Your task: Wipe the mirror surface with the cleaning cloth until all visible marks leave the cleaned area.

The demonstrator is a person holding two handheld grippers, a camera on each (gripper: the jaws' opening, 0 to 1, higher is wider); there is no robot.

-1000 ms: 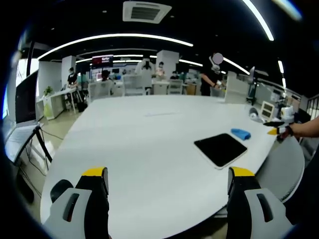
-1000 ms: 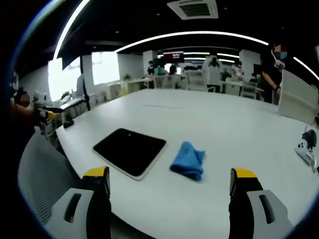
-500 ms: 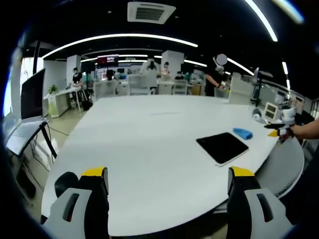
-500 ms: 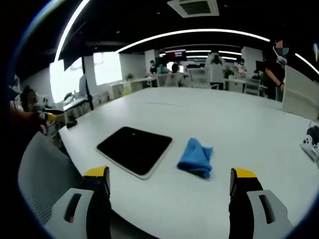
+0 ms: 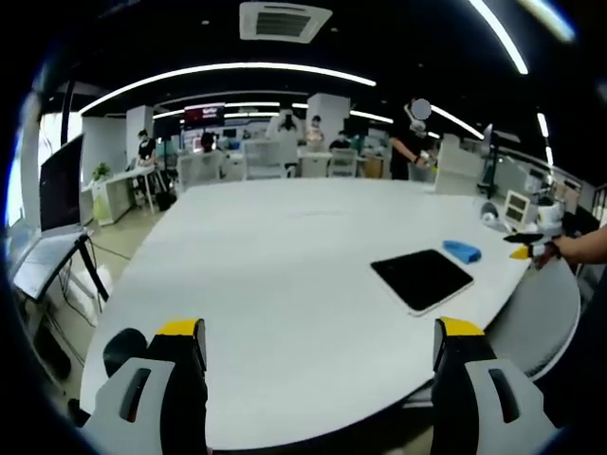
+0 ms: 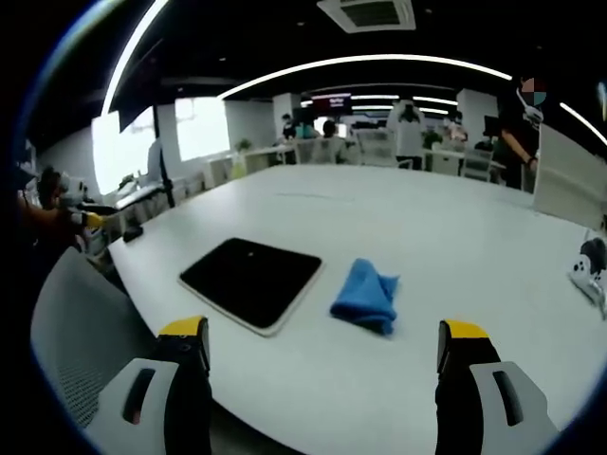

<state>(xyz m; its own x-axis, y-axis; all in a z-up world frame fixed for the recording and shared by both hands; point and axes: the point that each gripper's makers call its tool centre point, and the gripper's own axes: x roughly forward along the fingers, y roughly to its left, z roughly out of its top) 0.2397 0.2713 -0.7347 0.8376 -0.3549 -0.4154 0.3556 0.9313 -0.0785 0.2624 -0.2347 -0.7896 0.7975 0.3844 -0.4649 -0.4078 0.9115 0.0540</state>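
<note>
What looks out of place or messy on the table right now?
Nothing stands out. The mirror lies flat near the table edge, and the blue cloth sits crumpled beside it, apart from it. No spill or damage shows.

On the white surface (image 6: 446, 246) lie one dark mirror (image 6: 251, 277), one blue cleaning cloth (image 6: 365, 295) and one white game controller (image 6: 586, 275).
</note>
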